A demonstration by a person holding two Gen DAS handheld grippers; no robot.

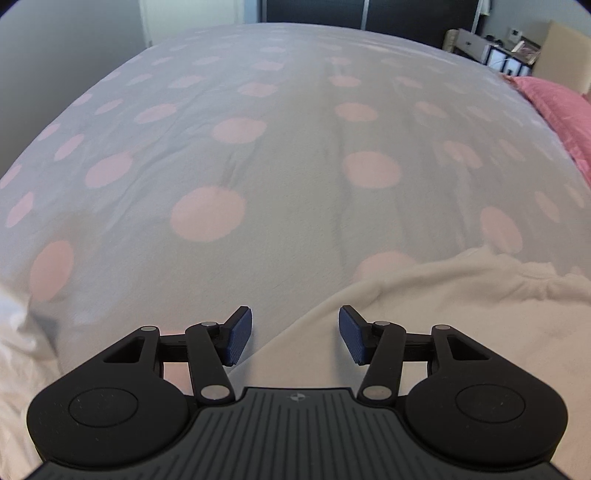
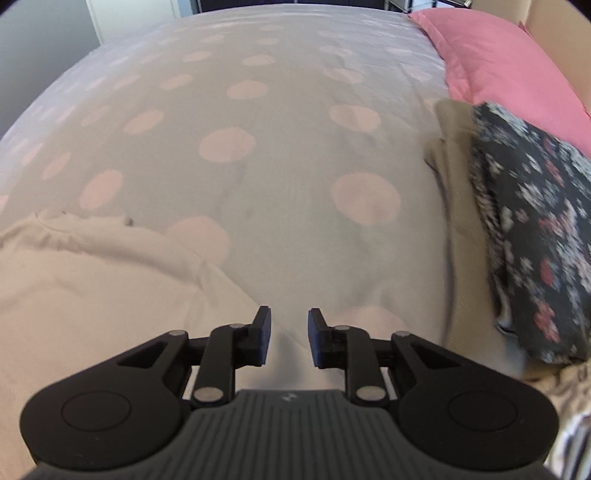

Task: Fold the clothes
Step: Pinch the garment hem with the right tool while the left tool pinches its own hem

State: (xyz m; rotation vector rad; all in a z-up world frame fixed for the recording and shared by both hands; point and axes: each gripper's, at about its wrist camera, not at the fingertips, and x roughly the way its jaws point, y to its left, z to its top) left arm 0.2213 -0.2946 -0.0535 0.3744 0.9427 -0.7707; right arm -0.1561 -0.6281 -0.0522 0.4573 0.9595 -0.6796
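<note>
Left wrist view: grey wall (image 1: 66, 44) at left, then bed cover (image 1: 258, 166) with pink dots, dark wardrobe (image 1: 369, 11) behind, shelf (image 1: 509, 55) and pink pillow (image 1: 561, 107) at right. Left gripper (image 1: 295, 334) wide, nothing between pads, over edge of cream garment (image 1: 443, 332) spread at lower right. Right wrist view: same garment (image 2: 92, 288) at lower left, right gripper (image 2: 290, 338) narrower yet empty above its corner, beige cloth (image 2: 458, 206) and floral cloth (image 2: 535, 221) at right.
</note>
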